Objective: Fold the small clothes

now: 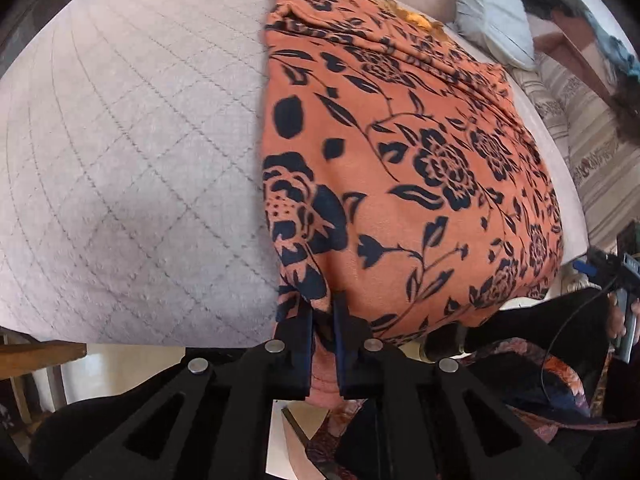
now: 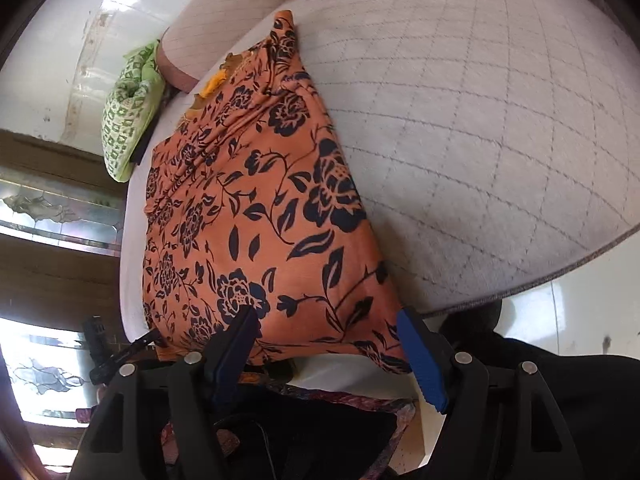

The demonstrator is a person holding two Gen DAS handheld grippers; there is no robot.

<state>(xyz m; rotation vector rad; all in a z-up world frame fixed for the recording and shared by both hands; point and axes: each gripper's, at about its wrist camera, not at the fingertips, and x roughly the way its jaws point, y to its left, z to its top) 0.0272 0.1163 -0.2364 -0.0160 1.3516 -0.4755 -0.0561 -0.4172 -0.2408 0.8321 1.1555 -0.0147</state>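
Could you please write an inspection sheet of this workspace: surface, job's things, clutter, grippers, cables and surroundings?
Surface: quilted grey bed cover, flat, with diamond stitching.
Job's things: orange floral garment, spread along one side of the bed, its near edge hanging over the bed edge.
Clutter: green patterned cushion at the far end; pale pillow beside the garment.
Grippers: left gripper shut on the garment's near corner; right gripper open, its fingers either side of the near hem, not pinching.
Cables: black cable running from the right gripper.
Surroundings: striped rug on the floor; stained glass window; white tiled floor.
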